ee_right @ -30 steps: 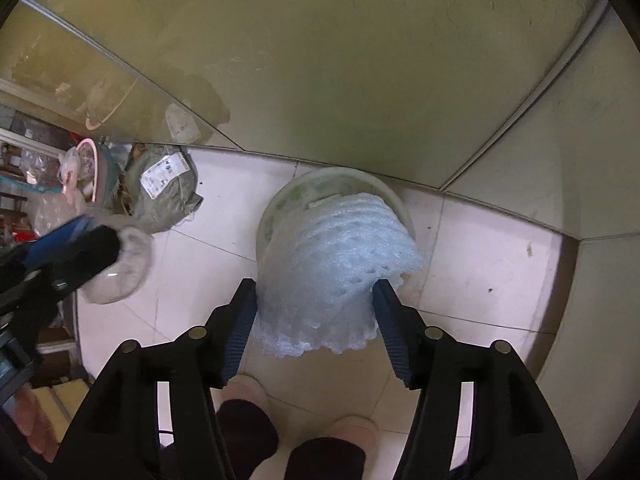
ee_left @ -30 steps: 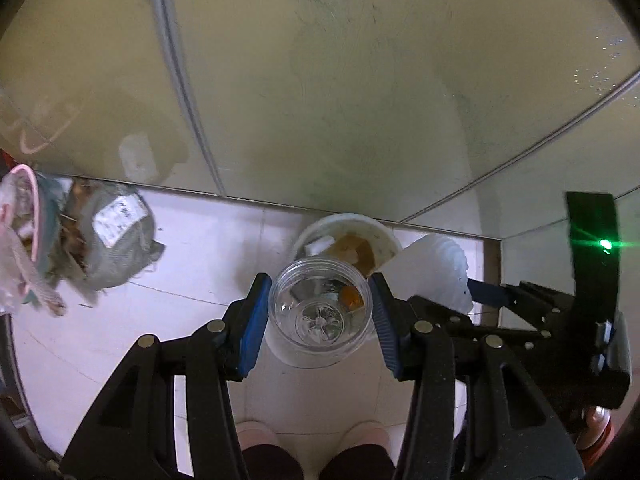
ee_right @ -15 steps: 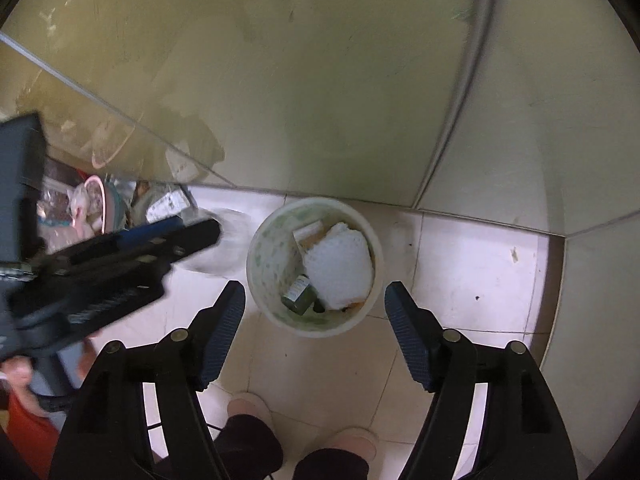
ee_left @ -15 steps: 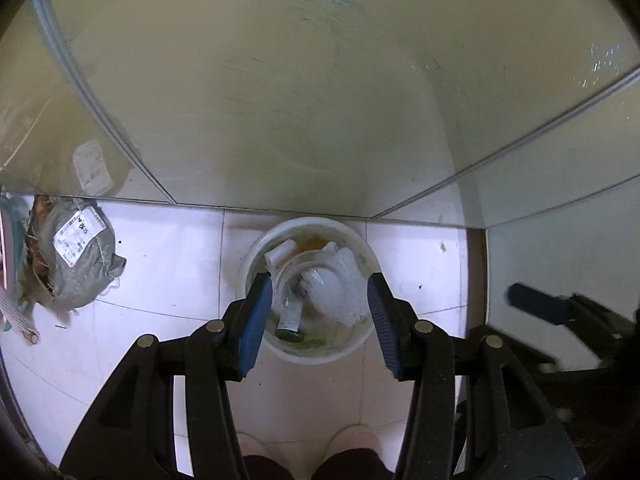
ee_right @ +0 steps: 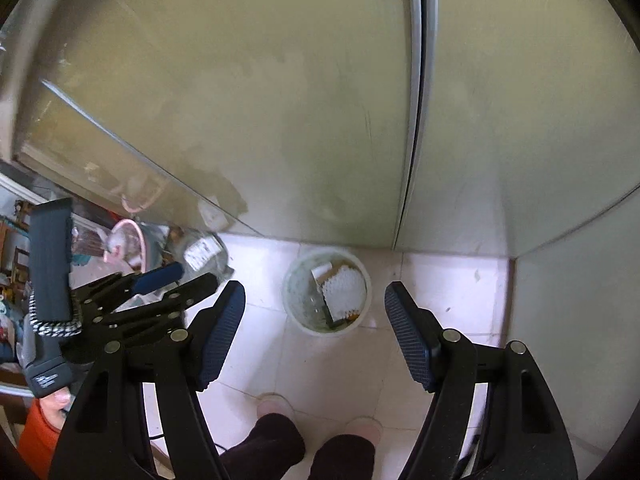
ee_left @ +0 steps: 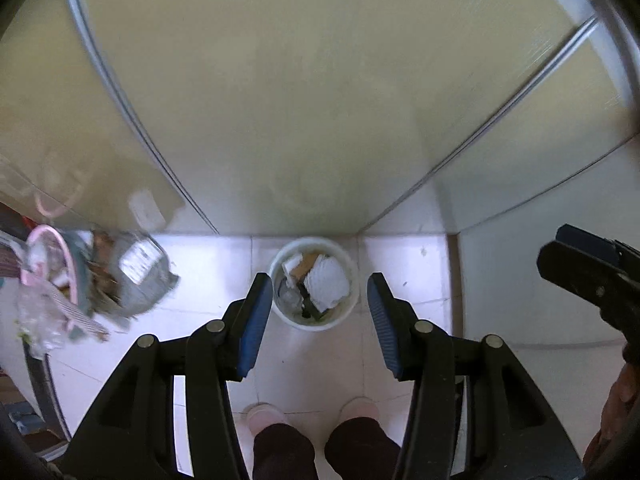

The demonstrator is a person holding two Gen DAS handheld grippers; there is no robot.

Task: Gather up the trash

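Observation:
A white round bin [ee_left: 316,326] stands on the tiled floor far below both grippers. Inside it lies a white foam net sleeve [ee_left: 326,284] on top of cardboard scraps, with what looks like a clear plastic cup [ee_left: 289,297] at its left side. My left gripper [ee_left: 319,280] hangs open high above the bin with nothing between its blue pads. My right gripper [ee_right: 315,288] is open too, wide and empty, over the same bin [ee_right: 320,330] and net sleeve [ee_right: 346,292]. Each gripper shows at the other view's edge: the right gripper [ee_left: 580,264] and the left gripper [ee_right: 168,284].
A grey bag with a white label [ee_left: 140,276] and a pink-rimmed heap of clutter [ee_left: 52,248] lie on the floor left of the bin. Glossy olive panels [ee_left: 320,100] rise behind it. The person's pink slippers [ee_left: 264,412] stand just in front.
The left gripper let go of the clear cup and the right let go of the foam net; both now lie in the bin. Both grippers rose well above it, and the right jaws widened.

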